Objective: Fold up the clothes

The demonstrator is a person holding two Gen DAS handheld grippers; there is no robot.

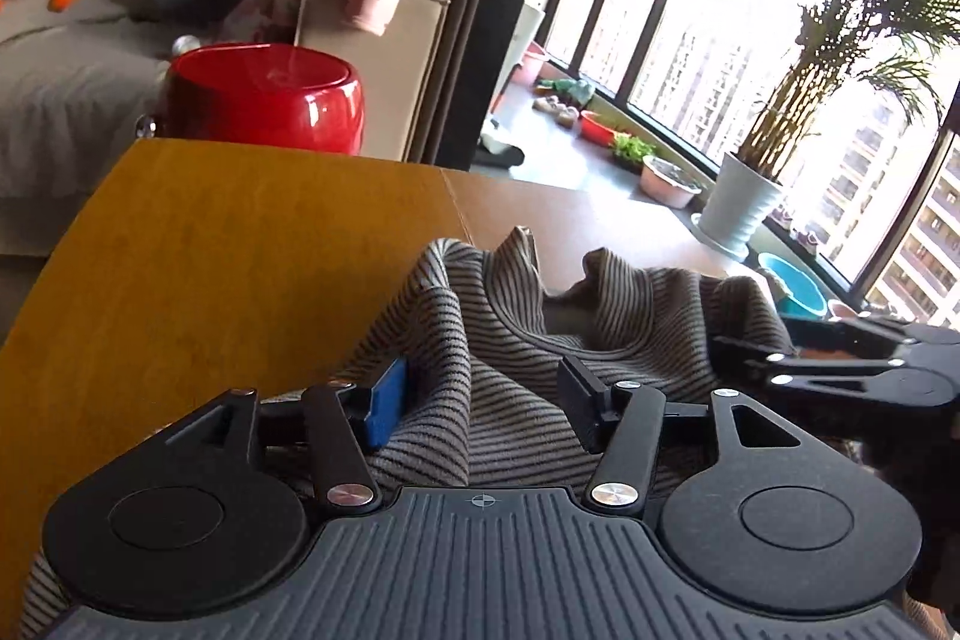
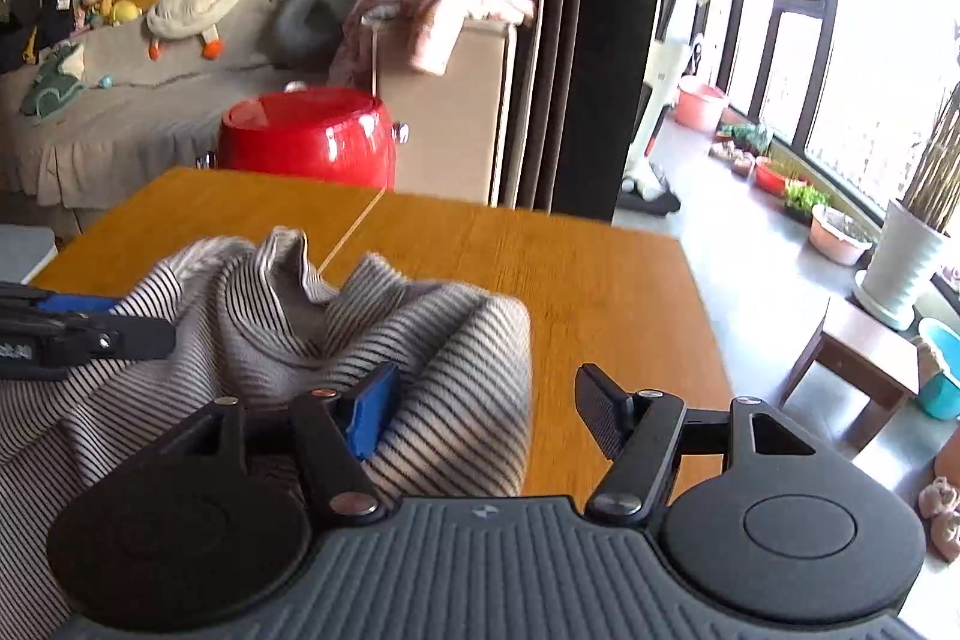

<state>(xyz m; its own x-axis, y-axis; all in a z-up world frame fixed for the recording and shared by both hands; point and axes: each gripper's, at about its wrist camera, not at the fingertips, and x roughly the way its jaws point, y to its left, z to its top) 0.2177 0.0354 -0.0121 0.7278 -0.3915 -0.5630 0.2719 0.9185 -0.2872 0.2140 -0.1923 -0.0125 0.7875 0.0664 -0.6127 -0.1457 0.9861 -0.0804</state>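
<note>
Both tongs stand spread over the striped garment [image 1: 516,376] on the table [image 1: 228,268] — left tongs [image 1: 486,400] straddle a raised ridge without pinching, right tongs [image 2: 486,412] straddle its right edge — still a rumpled heap, so folding has barely begun.

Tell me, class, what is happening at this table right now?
A person holding a gripper in each hand is working on a striped garment lying bunched on a wooden table. The left gripper sits over its folds, jaws apart. The right gripper is at the garment's edge, also open. Nothing is folded yet.
</note>
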